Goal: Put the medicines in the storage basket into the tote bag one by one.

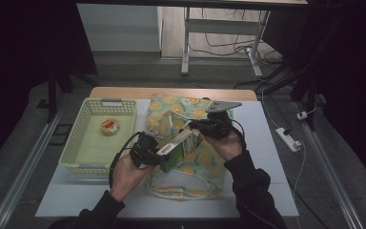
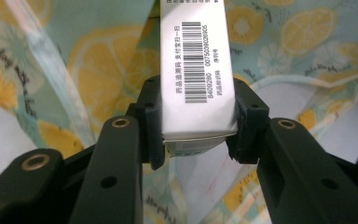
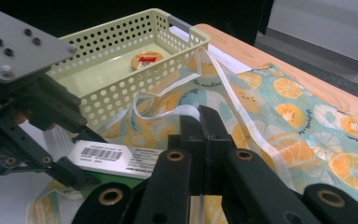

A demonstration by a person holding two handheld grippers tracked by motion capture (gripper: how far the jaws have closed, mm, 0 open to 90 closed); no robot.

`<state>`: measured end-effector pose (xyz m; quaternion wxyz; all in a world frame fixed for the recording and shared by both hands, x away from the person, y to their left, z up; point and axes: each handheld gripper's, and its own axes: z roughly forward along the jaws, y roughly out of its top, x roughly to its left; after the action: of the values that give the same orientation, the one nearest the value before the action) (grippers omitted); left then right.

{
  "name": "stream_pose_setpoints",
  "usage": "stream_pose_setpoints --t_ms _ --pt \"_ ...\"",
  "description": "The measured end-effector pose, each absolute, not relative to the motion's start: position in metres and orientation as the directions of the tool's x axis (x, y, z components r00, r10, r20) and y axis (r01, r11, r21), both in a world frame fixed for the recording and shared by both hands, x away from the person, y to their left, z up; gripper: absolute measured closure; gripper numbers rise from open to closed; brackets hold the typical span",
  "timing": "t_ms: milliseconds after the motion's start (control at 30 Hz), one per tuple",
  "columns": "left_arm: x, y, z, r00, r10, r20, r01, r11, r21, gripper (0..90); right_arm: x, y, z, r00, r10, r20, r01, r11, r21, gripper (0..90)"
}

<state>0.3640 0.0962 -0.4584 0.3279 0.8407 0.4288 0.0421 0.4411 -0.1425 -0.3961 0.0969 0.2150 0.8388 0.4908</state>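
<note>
A white and green box (image 1: pixel 178 145) with a barcode hangs over a lemon-print cloth bag (image 1: pixel 169 112) lying on the table. My left gripper (image 1: pixel 163 153) is shut on the box's near end, and both pads press its sides in the left gripper view, box (image 2: pixel 196 70), gripper (image 2: pixel 196 128). My right gripper (image 1: pixel 205 128) sits just right of the box, jaws shut on the bag's upper edge by its white strap. In the right gripper view the closed jaws of the right gripper (image 3: pixel 203 128) pinch the bag (image 3: pixel 284 116), with the box (image 3: pixel 116 156) to their left.
A pale yellow perforated basket (image 1: pixel 76 138) stands left of the bag and holds one round orange-topped item (image 1: pixel 109 126). The table's wooden far edge (image 1: pixel 171 93) runs behind the bag. A power strip (image 1: pixel 288 139) lies on the floor to the right.
</note>
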Motion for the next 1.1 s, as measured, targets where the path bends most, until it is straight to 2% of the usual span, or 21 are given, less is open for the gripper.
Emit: stream_pose_setpoints --t_ms 733,1100 --pt "0.401 0.086 -0.462 0.567 0.803 -0.182 0.704 -0.358 0.613 61.8 0.441 -0.142 -0.397 -0.89 0.454 0.05 0.266 0.427 0.864 89.9" --pt "0.413 0.083 -0.466 0.53 0.837 -0.134 0.701 -0.344 0.625 61.7 0.442 -0.142 -0.398 -0.888 0.456 0.049 0.267 0.428 0.863 89.9"
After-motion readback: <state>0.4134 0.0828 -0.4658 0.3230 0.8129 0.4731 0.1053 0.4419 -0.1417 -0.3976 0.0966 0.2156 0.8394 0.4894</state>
